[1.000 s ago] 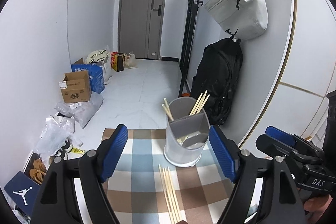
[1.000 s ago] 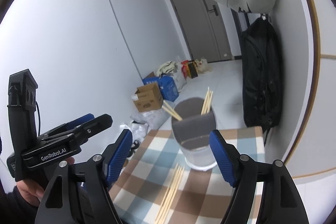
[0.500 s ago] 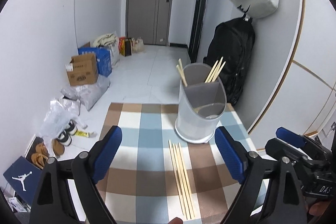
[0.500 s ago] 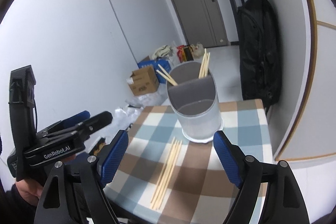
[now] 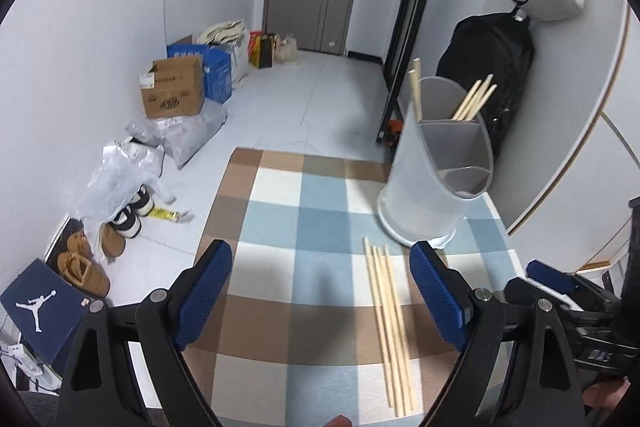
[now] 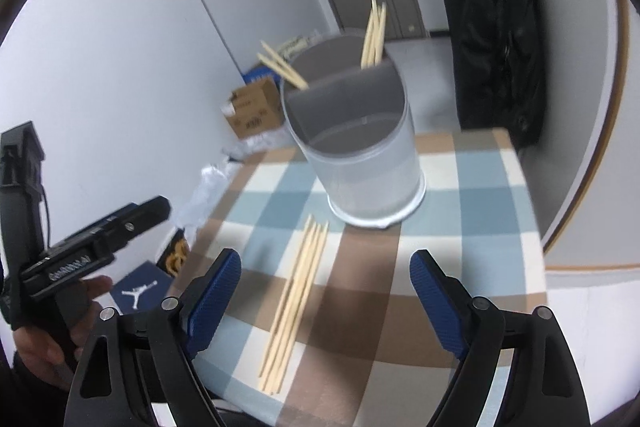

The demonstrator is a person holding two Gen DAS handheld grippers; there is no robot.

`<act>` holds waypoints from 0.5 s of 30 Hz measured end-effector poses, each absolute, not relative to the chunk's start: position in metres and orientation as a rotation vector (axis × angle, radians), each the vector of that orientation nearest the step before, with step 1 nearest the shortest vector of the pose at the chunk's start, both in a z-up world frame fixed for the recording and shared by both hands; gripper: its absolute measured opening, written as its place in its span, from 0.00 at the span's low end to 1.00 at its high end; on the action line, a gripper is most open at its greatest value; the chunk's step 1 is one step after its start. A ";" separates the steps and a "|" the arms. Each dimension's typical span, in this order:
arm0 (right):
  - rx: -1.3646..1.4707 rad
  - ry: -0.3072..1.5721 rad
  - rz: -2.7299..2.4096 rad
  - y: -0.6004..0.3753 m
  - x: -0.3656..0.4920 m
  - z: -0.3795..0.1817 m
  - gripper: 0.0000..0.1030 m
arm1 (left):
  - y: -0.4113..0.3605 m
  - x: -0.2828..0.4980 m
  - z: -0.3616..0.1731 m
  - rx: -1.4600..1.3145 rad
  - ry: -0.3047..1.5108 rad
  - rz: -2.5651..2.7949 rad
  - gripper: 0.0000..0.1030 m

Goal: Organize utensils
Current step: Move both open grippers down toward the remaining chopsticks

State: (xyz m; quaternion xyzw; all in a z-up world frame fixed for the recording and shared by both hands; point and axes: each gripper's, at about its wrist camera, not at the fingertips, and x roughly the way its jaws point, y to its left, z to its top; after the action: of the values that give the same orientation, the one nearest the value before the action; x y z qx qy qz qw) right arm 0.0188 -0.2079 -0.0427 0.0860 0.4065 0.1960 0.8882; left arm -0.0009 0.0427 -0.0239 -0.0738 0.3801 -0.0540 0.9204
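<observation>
From your left wrist view, the left gripper (image 5: 320,291) hangs with jaws apart and nothing between them; the loose chopsticks (image 5: 390,323) lie on the checked tabletop (image 5: 320,195) just in front of the divided holder (image 5: 436,171).

From your right wrist view, slightly blurred, the right gripper (image 6: 324,295) is likewise spread and empty above the chopsticks (image 6: 296,303). You seem to be at the approach; next, close on the bundle.

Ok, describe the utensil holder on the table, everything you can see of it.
The utensil holder is a pale grey, translucent plastic-looking cylinder with a flared base, standing upright on the checked tablecloth. Inner walls split it into compartments; chopsticks lean out of two rear ones, while the front looks empty. Loose chopsticks lie apart from its base. Neither gripper touches it.
</observation>
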 end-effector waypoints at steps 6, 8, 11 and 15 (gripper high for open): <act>0.141 0.967 0.408 -0.187 0.045 -0.073 0.55 | 0.056 0.011 -0.036 -0.164 0.837 -0.076 0.85; 0.128 1.001 0.406 -0.178 0.055 -0.081 0.52 | 0.058 0.014 -0.039 -0.161 0.848 -0.073 0.85; 0.097 1.016 0.407 -0.167 0.065 -0.089 0.46 | 0.062 0.016 -0.045 -0.134 0.868 -0.063 0.85; 0.059 1.043 0.392 -0.153 0.078 -0.102 0.35 | 0.069 0.015 -0.048 -0.128 0.884 -0.052 0.85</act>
State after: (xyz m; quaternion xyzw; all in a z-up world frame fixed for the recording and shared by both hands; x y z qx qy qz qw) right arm 0.0778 -0.1526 -0.1022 0.0278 0.4948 0.1861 0.8484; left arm 0.0153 0.0691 -0.0480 -0.0619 0.4273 -0.0253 0.9016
